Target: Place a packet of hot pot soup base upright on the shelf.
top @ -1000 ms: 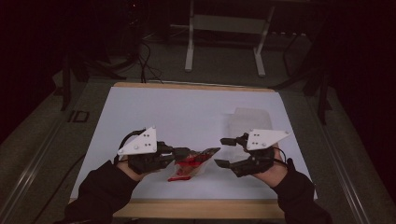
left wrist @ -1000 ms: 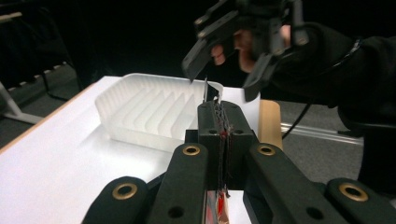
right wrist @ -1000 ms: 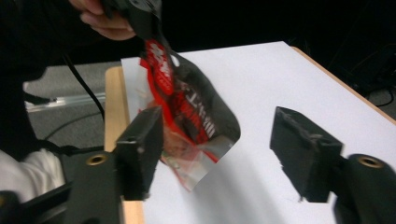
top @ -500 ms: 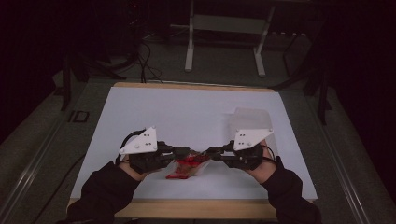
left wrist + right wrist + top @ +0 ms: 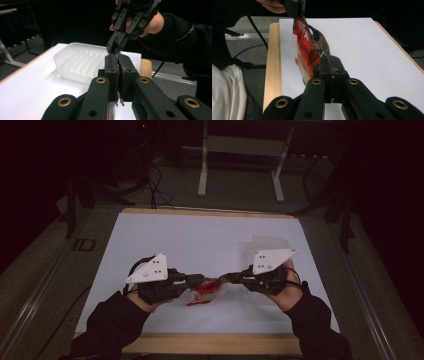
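Left gripper (image 5: 196, 280): we've got it clamped tight on one edge of the bag; in the left gripper view the jaws are pressed together with the crinkled film sandwiched between them.
Right gripper (image 5: 227, 279): its jaws have just been closing, and now they pinch the other end of the bag; in the right gripper view the film runs straight into the closed jaws.
Bag (image 5: 204, 291): small red and clear wrapper with white print, strung between our two grippers near the front of the table. It hangs a bit below the jaw tips; we can't tell if its lower corner touches the table.
Hands: both come in from the near edge in dark sleeves, grippers pointing at each other, tips nearly meeting.
Table (image 5: 200, 240): white top with a wooden rim at the near and far edges.
Tray (image 5: 77, 61): frosted clear plastic with ribbed walls, sitting on the table beyond our right hand, well apart from the bag.
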Available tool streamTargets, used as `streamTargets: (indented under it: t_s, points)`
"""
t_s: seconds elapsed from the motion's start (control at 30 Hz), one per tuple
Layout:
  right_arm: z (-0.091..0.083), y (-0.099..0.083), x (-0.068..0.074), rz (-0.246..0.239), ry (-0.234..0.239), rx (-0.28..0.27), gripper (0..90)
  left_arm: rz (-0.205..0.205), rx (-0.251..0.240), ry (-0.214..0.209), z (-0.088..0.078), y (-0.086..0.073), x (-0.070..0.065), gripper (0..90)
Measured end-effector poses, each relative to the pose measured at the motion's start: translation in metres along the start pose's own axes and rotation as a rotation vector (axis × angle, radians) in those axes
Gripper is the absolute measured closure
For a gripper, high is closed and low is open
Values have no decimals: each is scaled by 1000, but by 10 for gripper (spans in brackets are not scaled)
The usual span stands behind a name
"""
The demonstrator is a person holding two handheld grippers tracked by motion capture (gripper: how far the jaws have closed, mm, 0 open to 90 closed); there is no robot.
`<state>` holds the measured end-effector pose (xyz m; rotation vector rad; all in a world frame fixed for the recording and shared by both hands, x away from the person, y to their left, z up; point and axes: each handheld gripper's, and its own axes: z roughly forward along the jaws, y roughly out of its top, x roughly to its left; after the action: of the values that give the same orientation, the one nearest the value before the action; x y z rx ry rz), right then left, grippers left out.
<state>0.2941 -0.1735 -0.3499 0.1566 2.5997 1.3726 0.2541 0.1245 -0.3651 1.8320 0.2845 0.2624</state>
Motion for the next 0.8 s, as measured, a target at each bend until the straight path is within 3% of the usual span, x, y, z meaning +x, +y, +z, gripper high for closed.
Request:
streamTargets:
  t_s: [0.2, 0.27, 0.33, 0.43, 0.63, 0.8]
  points:
    - [-7, 7, -3, 14, -22, 18, 900, -20, -36, 5, -2, 4, 2, 749]
    - [-10, 7, -6, 24, -33, 13, 900, -30, -51, 19, -4, 4, 2, 628]
    - [-14, 6, -9, 29, -48, 9, 900, -24, -69, 28, -7, 4, 2, 572]
    - [-21, 4, -15, 37, -79, 7, 900, -28, -81, 66, -11, 2, 2, 381]
    - [-37, -1, -28, 38, -137, -2, 900, -102, -71, 82, -23, -14, 9, 185]
    - [-55, -5, -42, 47, -201, -14, 900, -147, -56, 75, -28, -37, 12, 138]
